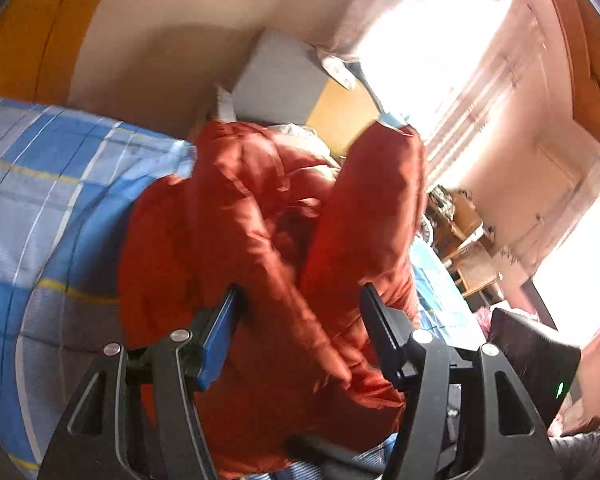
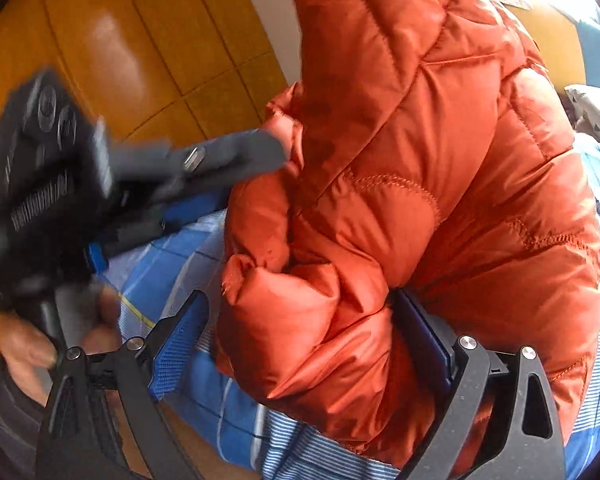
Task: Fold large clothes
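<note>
An orange quilted puffer jacket [image 1: 260, 240] lies bunched on a bed with a blue plaid sheet [image 1: 40, 200]. In the left wrist view my left gripper [image 1: 300, 304] has its jaws wide apart with jacket fabric between them, not clamped. In the right wrist view the jacket [image 2: 420, 160] fills the frame, and my right gripper [image 2: 300, 320] is open with a fold of the jacket between its blue pads [image 2: 176, 348]. The left gripper [image 2: 268, 148] also shows there at the jacket's left edge, its tips buried in fabric.
A grey cushion [image 1: 276, 76] and an orange headboard [image 1: 340, 116] lie beyond the jacket. A bright window [image 1: 428, 40] and cluttered wooden furniture [image 1: 460, 232] are on the right. An orange wooden panel [image 2: 120, 40] stands behind the bed.
</note>
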A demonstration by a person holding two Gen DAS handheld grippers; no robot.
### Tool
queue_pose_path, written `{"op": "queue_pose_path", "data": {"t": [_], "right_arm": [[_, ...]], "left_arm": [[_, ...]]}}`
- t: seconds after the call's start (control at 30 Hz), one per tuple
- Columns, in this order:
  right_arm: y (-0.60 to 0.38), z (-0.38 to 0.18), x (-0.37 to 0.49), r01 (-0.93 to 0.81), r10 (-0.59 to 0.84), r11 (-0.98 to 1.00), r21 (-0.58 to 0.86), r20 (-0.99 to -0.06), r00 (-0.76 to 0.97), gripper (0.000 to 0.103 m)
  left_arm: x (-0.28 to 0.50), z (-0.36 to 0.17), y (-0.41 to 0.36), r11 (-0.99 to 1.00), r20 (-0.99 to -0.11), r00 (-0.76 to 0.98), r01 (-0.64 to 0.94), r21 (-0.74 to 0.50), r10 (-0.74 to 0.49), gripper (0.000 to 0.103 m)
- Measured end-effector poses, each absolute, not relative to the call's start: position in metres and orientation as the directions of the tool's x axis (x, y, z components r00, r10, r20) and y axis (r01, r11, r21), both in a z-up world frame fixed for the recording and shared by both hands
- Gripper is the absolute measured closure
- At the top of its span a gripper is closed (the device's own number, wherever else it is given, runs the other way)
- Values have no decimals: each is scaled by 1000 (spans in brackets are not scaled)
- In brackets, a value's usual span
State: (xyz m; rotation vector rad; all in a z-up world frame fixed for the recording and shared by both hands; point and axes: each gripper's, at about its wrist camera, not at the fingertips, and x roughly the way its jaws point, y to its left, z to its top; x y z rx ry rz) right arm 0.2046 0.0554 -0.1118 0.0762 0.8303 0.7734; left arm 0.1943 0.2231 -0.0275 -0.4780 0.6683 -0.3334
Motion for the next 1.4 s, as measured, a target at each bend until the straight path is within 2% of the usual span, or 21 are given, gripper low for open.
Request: {"op": "queue_pose_path", "data": {"t": [0.13,0.27,0.4,0.43,0.47,0.53,0.57,0.77,0.87,0.97,1.03,1.13,1.2,1.4], "right_arm": [[54,-116,206,-594,653,722,355,-633,416,9],[52,-116,202,-626,662,703,338,-631,404,9],[42,-104,192,-654,676,680,333,-630,382,8],[40,-104,192,-658,676,678,329,-630,382,8],[38,-104,192,-655,675,680,330,-630,384,8],[32,-103,195,-654,686,672,348,-625,373,8],[29,-102,196,-656,690,667,352,-623,367,8],[-22,-79,199,-641,771,599,480,-563,298,8],[-68,-68,208,-578,781,617,534,-504,368,8],[-111,-66,225,-457,722,689,562,-480,498,10],[-122,-69,240,-402,672,734,547,-501,546,24],[-118,-66,269,-376,638,762,527,-515,573,38],[-104,-64,285,-384,633,769,512,-526,567,42],[-43,-77,294,-438,581,809,392,-649,491,42]], "left_arm": [[208,-16,208,877,-553,721,162,-453,-419,43],[217,-11,199,894,-598,682,199,-402,-420,51],[225,-7,180,924,-645,666,211,-318,-374,52],[227,-6,174,933,-657,665,211,-291,-355,58],[229,-5,167,940,-670,660,220,-261,-340,78],[230,-6,160,952,-683,663,227,-206,-306,89],[232,-7,162,950,-682,662,224,-216,-311,93],[225,-15,184,936,-644,688,160,-312,-333,96],[217,-19,193,925,-624,702,137,-355,-343,96],[209,-25,200,915,-611,713,110,-388,-345,96],[208,-26,202,915,-611,716,99,-391,-339,97],[206,-27,205,914,-608,721,86,-397,-332,97],[204,-28,207,912,-604,725,78,-404,-329,97],[192,-44,228,893,-597,739,12,-451,-311,97]]}}
